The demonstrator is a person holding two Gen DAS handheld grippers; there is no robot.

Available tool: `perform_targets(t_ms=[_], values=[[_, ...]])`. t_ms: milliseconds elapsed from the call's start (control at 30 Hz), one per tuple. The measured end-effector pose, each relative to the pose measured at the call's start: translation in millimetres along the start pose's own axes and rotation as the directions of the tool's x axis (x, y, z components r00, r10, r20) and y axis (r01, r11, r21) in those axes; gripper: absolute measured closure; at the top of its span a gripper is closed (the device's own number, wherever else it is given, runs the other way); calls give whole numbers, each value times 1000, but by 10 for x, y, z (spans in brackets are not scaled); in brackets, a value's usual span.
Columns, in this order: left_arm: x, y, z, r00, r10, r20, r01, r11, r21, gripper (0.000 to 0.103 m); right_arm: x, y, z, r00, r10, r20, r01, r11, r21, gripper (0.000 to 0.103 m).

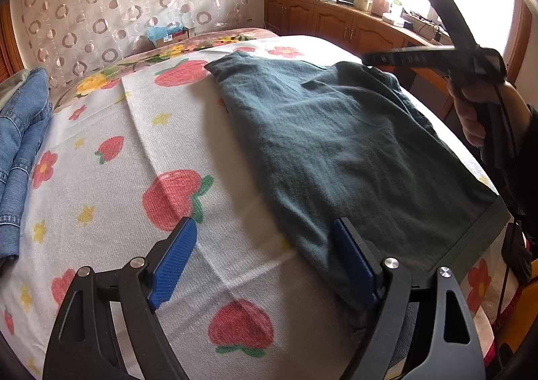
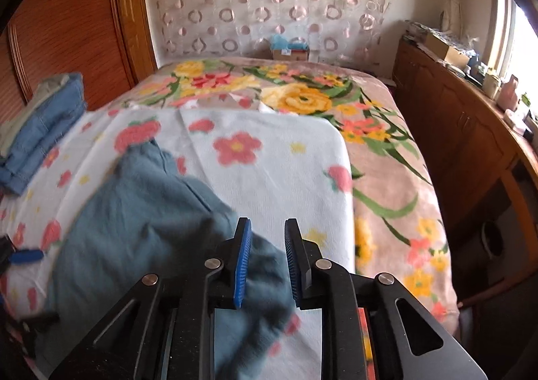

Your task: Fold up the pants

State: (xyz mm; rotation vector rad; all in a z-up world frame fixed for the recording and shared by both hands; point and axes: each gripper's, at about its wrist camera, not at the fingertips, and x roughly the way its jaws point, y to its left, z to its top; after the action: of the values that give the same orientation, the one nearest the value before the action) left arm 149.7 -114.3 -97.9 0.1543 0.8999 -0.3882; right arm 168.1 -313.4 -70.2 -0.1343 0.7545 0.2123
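You are working partway through: dark green pants (image 1: 336, 144) are lying folded on the bed (image 1: 134, 131), left gripper (image 1: 265, 262) released at 6 o'clock, right gripper (image 2: 267, 262) narrowly parted, grasping nothing, further folds remaining.

The left hand-held gripper (image 1: 265, 259) tilts downward with its two blue-padded fingers (image 1: 175, 259) spread wide, nothing pinched between them. The right hand-held gripper (image 2: 268, 262) also angles down, its jaws narrowly parted with a clear gap and no grip between the pads. In the left wrist view, a hand (image 1: 474, 111) clasps the right tool's handle, raised at the right, a dark sleeve behind it.
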Motion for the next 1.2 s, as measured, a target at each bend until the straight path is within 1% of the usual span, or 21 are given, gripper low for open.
perform_targets(t_ms=[67,133,233,300,333,400,433,533,600,633,700,733,800,833,900,967,1033,1133,1200], values=[[0,1,0,1000,0,0,0,1000,0,19,11,-71,-37,1000,-2,-22,2,1000,10,76],[0,0,0,1000,-1,0,1,1000,0,19,37,-139,-50,999,5,-38,-4,1000,28,76],[1,1,1,1000,-1,0,1,1000,1,19,42,-200,-28,998,40,-39,-38,998,50,76],[0,1,-1,1000,0,0,0,1000,1,19,14,-233,-19,997,66,-30,-64,996,66,97],[1,2,1,1000,-1,0,1,1000,1,19,-2,-259,-16,998,59,-10,-58,996,65,97],[1,2,0,1000,-1,0,1,1000,1,19,-65,-308,-7,999,-1,41,-2,997,77,99],[2,2,1,1000,-1,0,1,1000,1,19,-91,-346,-19,998,-39,58,33,994,104,99],[-1,4,-3,1000,-2,0,2,1000,0,19,-107,-438,-19,996,-67,63,57,987,152,99],[2,3,1,1000,-2,0,2,1000,1,19,-112,-416,-28,996,-69,55,61,988,139,98],[2,3,1,1000,-1,0,1,1000,1,19,-121,-399,-35,996,-70,49,64,989,130,95],[2,4,0,1000,-1,0,1,1000,1,19,-159,-363,-45,997,-68,44,63,991,117,84],[3,4,2,1000,-2,0,2,1000,1,19,-195,-352,-57,997,-64,46,58,992,113,81],[2,5,0,1000,-2,0,2,1000,1,19,-294,-300,-83,997,-42,61,36,994,105,72],[4,5,2,1000,-1,-1,1,1000,1,19,-352,-259,-114,997,-33,67,26,995,99,70],[6,7,7,1000,-1,-1,1,1000,0,19,-494,-191,-222,997,-6,82,-1,996,89,61],[5,8,7,1000,-1,-1,1,1000,0,19,-626,-114,-362,996,19,88,-25,997,73,58],[6,9,8,1000,-1,-1,1,1000,0,19,-729,-16,-526,996,52,76,-57,997,59,57],[5,9,7,1000,-2,-1,2,1000,0,19,-871,117,-769,995,56,80,-58,998,34,56],[4,10,5,1000,-2,-1,2,1000,0,19,-951,160,-922,995,63,82,-67,997,39,52]])
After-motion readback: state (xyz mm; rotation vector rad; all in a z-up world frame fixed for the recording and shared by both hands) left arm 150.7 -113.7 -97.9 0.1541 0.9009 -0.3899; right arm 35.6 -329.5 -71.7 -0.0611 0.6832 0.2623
